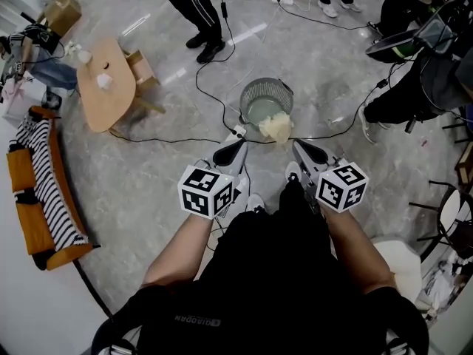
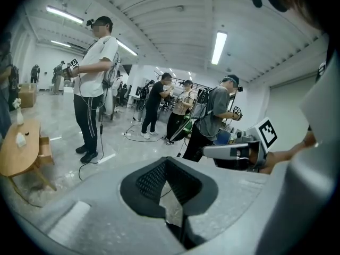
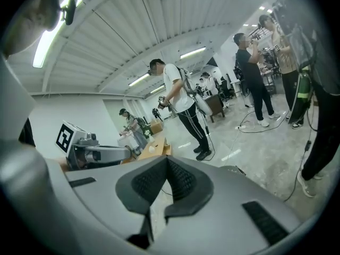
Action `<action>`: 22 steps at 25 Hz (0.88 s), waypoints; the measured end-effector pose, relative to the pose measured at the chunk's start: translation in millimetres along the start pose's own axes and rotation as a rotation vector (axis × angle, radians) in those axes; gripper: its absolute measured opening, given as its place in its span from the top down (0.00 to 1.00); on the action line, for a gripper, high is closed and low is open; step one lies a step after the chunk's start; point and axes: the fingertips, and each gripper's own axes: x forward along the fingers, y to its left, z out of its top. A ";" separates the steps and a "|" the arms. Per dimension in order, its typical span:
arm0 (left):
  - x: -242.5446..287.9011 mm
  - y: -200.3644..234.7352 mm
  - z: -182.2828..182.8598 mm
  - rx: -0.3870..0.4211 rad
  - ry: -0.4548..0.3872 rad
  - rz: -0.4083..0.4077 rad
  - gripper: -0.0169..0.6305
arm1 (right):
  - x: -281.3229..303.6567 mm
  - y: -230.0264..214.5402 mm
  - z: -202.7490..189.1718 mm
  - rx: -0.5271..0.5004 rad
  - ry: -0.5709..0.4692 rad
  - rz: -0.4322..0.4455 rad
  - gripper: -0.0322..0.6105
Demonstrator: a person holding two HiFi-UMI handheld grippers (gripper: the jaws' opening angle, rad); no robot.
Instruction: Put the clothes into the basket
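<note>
Floor: grey, marbled, glossy | basket standing upright on it, pale cloth draped over its near rim | white power strip just beside the basket's near-left edge | black cable running off left of the basket | wooden table well left of the basket | orange sofa further left still, along the wall
</note>
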 end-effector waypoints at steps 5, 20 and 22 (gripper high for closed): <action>-1.5 -8.4 -11.5 0.012 0.021 -0.015 0.98 | -10.5 9.7 1.4 -0.020 -0.027 0.002 0.93; 5.0 -24.8 7.9 -0.027 -0.036 0.049 0.98 | -24.8 -1.9 21.0 -0.069 0.023 0.056 0.93; 8.7 -31.4 8.5 -0.030 -0.035 0.064 0.98 | -31.7 -7.1 22.3 -0.070 0.021 0.062 0.93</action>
